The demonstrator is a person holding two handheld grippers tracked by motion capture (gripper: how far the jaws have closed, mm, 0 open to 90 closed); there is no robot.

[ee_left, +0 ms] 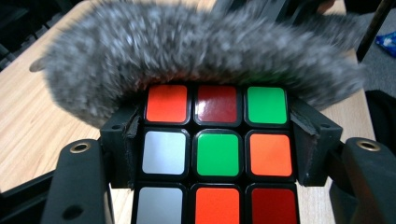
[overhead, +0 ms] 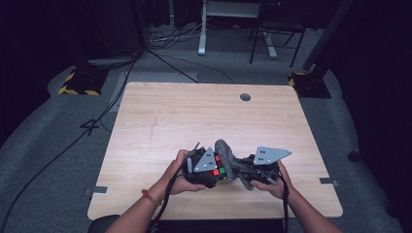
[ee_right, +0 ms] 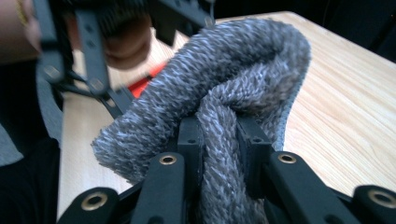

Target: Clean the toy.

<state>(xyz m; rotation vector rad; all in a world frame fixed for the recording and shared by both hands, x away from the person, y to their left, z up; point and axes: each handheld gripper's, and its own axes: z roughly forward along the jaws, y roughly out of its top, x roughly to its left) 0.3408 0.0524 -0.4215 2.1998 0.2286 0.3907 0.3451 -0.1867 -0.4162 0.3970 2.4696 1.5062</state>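
A puzzle cube (ee_left: 215, 151) with red, orange, green and white tiles sits clamped between the black jaws of my left gripper (ee_left: 215, 144). In the high view the cube (overhead: 218, 170) shows near the table's front edge, between my two hands. A grey fuzzy cloth (ee_right: 224, 98) is bunched and pinched in my right gripper (ee_right: 219, 140). The cloth (ee_left: 187, 51) lies draped against the far edge of the cube's top face. From above, the cloth (overhead: 228, 158) arches between the left gripper (overhead: 214, 172) and the right gripper (overhead: 243, 172).
The light wooden table (overhead: 204, 116) has a round cable hole (overhead: 245, 97) near its far edge. Beyond it, on grey carpet, stand a desk frame (overhead: 201, 29), cables and yellow-black striped bases (overhead: 77, 87).
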